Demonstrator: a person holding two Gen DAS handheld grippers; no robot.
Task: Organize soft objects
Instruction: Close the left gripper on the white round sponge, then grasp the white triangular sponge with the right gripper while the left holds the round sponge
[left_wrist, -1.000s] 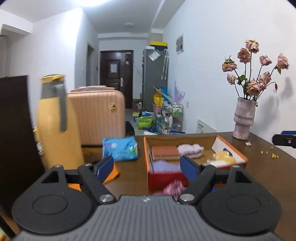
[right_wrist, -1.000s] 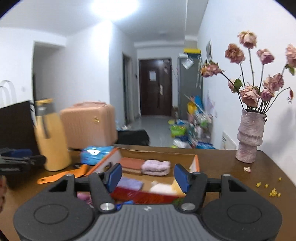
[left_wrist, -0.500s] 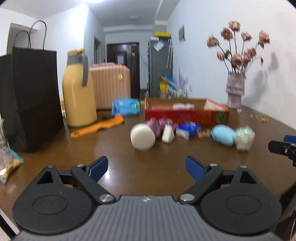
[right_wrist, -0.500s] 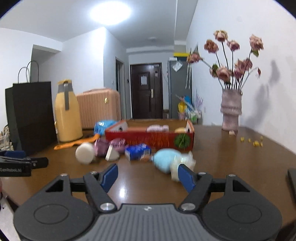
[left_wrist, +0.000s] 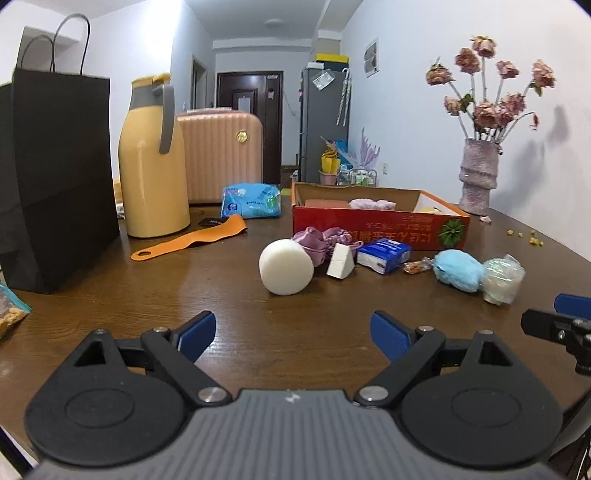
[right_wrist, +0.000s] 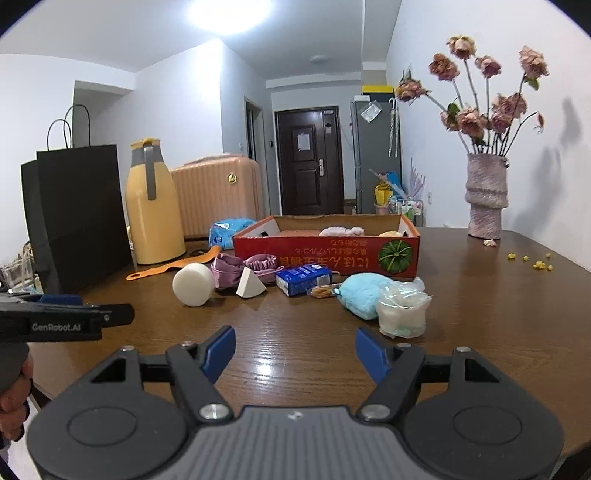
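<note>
Both grippers have pulled back from over the box and dropped low; the loose pile now sits well ahead of them. Left gripper (left_wrist: 291, 334) spread wide, empty, hovering over bare bench (left_wrist: 207, 280). Right gripper (right_wrist: 295, 350) same: wide, nothing held, touching nothing.

Nearest soft items: white sponge (left_wrist: 286, 266) on its side, light and squashy, take it across the round body. Wedge (left_wrist: 340, 261) tiny, may slip out, pinch the flat faces. Blue puff (right_wrist: 364, 295) fluffy, grab the middle. Bagged pad (right_wrist: 402, 310) touching it, film looks slippery. Scrunchies (left_wrist: 321, 245) limp. All sit just in front of the box (right_wrist: 328, 254), which already holds a few.
</note>
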